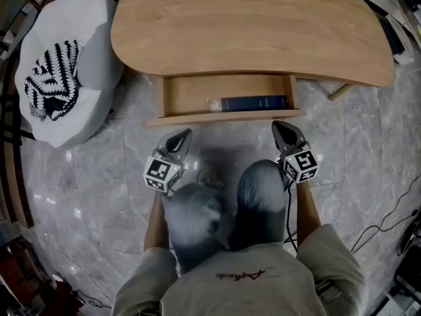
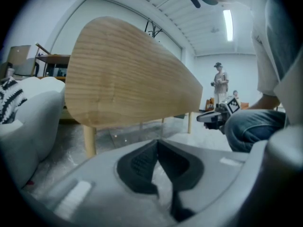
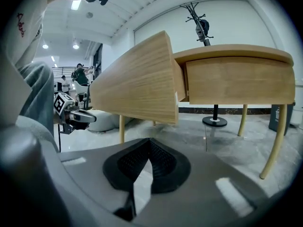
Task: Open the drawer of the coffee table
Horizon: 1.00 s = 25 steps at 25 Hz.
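Observation:
The wooden coffee table [image 1: 243, 25] has its drawer [image 1: 227, 104] pulled out toward me, with a dark blue book [image 1: 253, 103] lying inside. The drawer front [image 1: 223, 118] faces both grippers. My left gripper [image 1: 182, 137] sits below the drawer's left part, apart from it, jaws shut on nothing. My right gripper [image 1: 279, 128] hovers just below the drawer's right end, also shut and empty. In the left gripper view the pads [image 2: 157, 161] meet under the drawer front [image 2: 128, 79]. In the right gripper view the drawer front [image 3: 137, 86] juts out from the table [image 3: 236, 74].
A white pouf [image 1: 69, 64] with a black-and-white patterned cloth [image 1: 52, 84] stands at the left. My knees [image 1: 227, 206] are between the grippers on the marble floor. Cables [image 1: 388, 216] lie at the right. A coat stand [image 3: 203, 27] and distant people [image 2: 220, 84] are behind.

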### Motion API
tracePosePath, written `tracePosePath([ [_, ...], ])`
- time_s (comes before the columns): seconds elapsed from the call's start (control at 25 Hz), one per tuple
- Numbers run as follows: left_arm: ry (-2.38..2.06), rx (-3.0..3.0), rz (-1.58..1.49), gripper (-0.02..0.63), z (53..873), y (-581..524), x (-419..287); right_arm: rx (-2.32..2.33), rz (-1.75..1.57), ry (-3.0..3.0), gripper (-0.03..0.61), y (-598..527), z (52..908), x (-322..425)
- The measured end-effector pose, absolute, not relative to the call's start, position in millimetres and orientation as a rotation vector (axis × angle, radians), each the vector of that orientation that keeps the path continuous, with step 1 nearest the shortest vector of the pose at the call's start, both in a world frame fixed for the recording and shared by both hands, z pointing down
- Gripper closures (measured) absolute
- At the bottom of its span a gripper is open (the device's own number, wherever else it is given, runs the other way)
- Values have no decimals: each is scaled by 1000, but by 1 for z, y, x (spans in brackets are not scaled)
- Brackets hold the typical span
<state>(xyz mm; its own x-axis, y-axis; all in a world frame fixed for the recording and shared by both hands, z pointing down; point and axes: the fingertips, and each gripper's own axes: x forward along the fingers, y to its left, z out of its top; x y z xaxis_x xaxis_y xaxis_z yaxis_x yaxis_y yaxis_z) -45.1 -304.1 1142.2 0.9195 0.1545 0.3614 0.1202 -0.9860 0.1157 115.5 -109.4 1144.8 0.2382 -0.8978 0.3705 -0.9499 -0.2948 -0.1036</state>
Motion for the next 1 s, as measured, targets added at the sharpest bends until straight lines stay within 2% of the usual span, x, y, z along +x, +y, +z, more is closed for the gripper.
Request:
tracePosePath([
  [0.28,241,2900,653,614,1155,-303,-41,2317,687,-1724,574,-111,1155,113],
  [0.56,230,2815,758,614,1132,-302,-47,2279,878,-1687,574,-107,1133,95],
  [1.0,206,2703,893,614,1014,-285,-84,2272,1008,-1644,574,-94,1004,68],
])
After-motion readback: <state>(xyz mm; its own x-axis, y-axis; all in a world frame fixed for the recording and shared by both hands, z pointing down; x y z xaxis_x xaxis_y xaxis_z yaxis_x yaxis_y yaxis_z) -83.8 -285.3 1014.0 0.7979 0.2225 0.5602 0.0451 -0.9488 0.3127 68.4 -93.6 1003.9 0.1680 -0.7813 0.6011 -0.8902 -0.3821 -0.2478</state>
